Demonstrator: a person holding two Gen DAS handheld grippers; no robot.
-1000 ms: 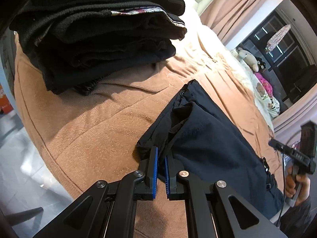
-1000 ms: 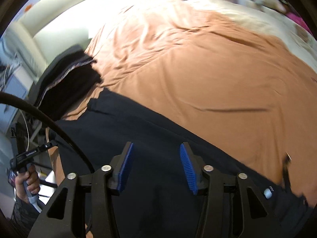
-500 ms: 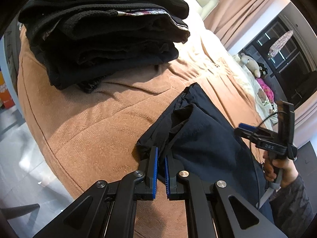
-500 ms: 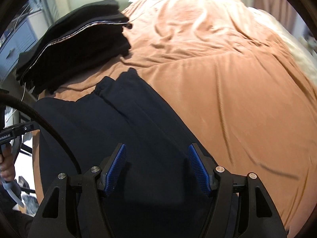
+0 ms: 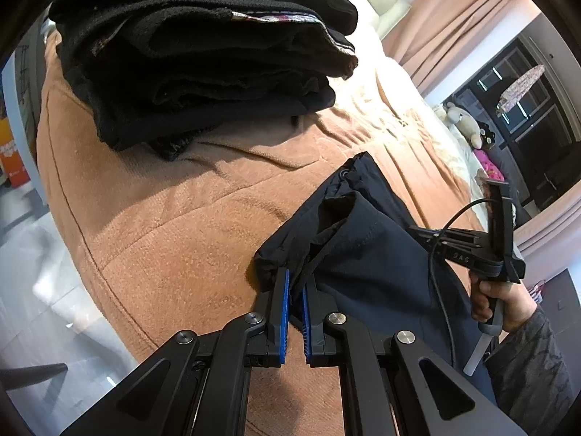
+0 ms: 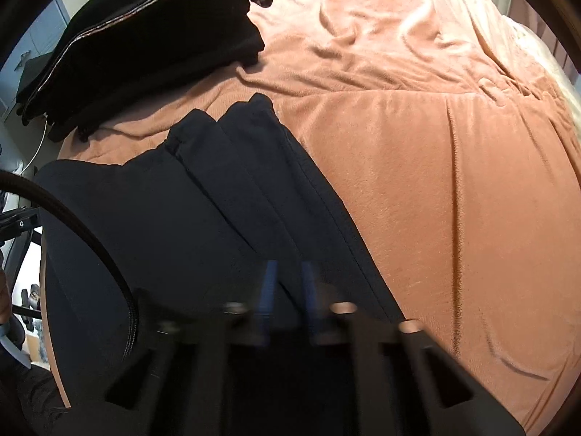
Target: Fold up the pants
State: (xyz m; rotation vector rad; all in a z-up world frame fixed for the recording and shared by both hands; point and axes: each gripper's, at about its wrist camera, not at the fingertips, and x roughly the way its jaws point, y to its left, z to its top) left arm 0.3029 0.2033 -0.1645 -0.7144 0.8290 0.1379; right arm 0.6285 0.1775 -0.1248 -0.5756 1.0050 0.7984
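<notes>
Dark navy pants [image 5: 363, 247] lie folded lengthwise on the orange-brown bed cover [image 5: 174, 225], near the bed's edge. My left gripper [image 5: 296, 276] is shut on a bunched corner of them at the hem end. Held by a person's hand [image 5: 501, 301], my right gripper [image 5: 414, 230] reaches in from the right over the middle of the pants. In its own view the right gripper [image 6: 287, 269] is motion-blurred, its blue pads drawn close together with dark cloth of the pants [image 6: 218, 200] pinched between them.
A tall stack of folded black clothes [image 5: 203, 54] sits on the bed's corner beyond the pants, also seen as the stack [image 6: 145, 43] at upper left. The bed cover [image 6: 435, 145] stretches wide to the right. Pale floor [image 5: 36, 290] lies past the bed edge; plush toys [image 5: 468, 123] are far back.
My right gripper came down and leftward onto the pants, and its wide-open jaws snapped together on the cloth. The left gripper kept its hold and stayed in place.
</notes>
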